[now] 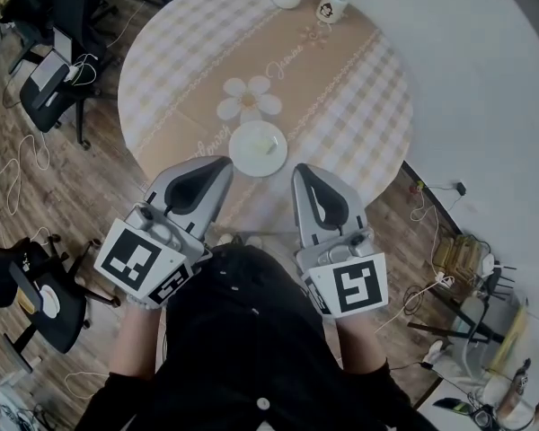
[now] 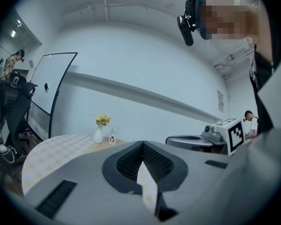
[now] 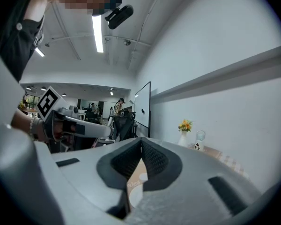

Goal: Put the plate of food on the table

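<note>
Resting on table (image 1: pixel 370 97): plate (image 1: pixel 258 148)

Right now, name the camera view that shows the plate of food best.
The head view: the plate sits whole and unblocked on the table, near its close edge. The left gripper view shows none of it; the right gripper view shows only a pale sliver below its jaws, perhaps the plate.
</note>
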Motion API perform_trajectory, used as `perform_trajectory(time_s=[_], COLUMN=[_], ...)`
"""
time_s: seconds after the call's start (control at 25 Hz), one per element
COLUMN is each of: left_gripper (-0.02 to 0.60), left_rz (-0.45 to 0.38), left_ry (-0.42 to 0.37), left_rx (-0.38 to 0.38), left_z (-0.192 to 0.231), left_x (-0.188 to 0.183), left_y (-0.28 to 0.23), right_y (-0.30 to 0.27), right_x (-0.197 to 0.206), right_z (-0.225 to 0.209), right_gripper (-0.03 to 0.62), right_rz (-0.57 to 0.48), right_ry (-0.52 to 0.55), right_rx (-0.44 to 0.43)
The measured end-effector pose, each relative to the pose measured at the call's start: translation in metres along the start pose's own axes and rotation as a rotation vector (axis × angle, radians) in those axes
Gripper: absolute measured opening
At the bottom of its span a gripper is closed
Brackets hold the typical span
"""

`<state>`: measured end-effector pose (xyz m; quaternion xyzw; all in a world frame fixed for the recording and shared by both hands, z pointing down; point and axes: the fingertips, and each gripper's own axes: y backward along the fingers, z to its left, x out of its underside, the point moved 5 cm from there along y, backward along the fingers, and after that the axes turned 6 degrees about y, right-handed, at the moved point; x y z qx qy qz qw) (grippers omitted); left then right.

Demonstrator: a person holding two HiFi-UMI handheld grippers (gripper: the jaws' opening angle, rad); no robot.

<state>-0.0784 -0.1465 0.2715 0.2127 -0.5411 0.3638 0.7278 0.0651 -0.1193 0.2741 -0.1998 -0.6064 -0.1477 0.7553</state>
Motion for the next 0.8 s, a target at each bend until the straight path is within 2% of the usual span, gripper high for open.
perform_trajectory(time_s=[0.6,0.8], left_gripper=[0.002,0.002], left_rz=[-0.002,-0.002], left_ry=[0.014,0.02], left_rx=[0.011,0.007], left_z=[-0.002,-0.002], left_x=[0.003,0.003], left_y=[0.001,0.001], right_y=[0.0,0.0], right_x=[0.003,0.005], right_z=[0.009,0.012], right_gripper=[0.0,0.0], right_rz=[0.021,0.044], right_ry=[0.045,0.026], right_rx=[-0.019,-0.023])
